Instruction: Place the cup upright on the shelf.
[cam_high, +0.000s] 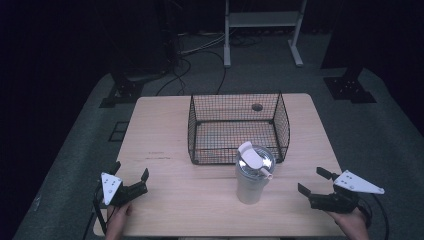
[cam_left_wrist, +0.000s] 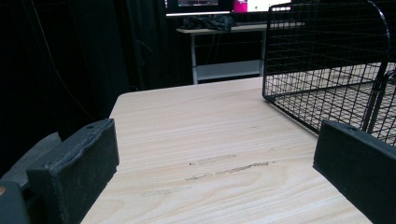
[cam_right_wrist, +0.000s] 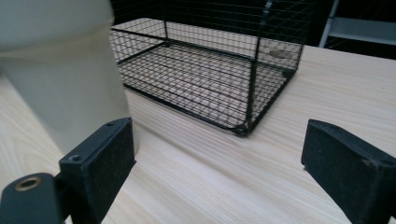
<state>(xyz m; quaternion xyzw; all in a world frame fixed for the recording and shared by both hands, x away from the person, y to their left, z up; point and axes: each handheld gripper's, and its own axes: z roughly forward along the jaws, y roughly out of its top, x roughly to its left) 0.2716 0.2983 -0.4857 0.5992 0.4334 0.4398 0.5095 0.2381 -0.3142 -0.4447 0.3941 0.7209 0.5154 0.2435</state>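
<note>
- Pale wood grain runs across the rectangular light wooden table (cam_high: 165, 140), which stands on grey carpet in a dark room.
- At the near left edge, the person's left hand (cam_high: 118, 219) holds the left black two-jaw gripper (cam_high: 131, 178) low over the tabletop; its jaws stand wide apart with nothing between them, and the left gripper view shows bare wood and a few dark scuff marks (cam_left_wrist: 229, 168) in the gap.
- At the near right edge, the right hand (cam_high: 350, 222) holds the right black two-jaw gripper (cam_high: 314, 181), jaws likewise spread wide and empty, pointing toward the table's middle.
- Between the two grippers and well apart from both, a tall off-white plastic tumbler with a clear lid and a white flip spout (cam_high: 253, 175) stands upright on the table; in the right gripper view it looms blurred just past the left jaw.
- Just behind the tumbler sits the black wire-mesh rectangular basket (cam_high: 235, 100), open at the top, with nothing inside it.
- Farther back, beyond the table, a white metal stand (cam_high: 262, 20) and dark cables (cam_high: 182, 70) lie on the floor.
</note>
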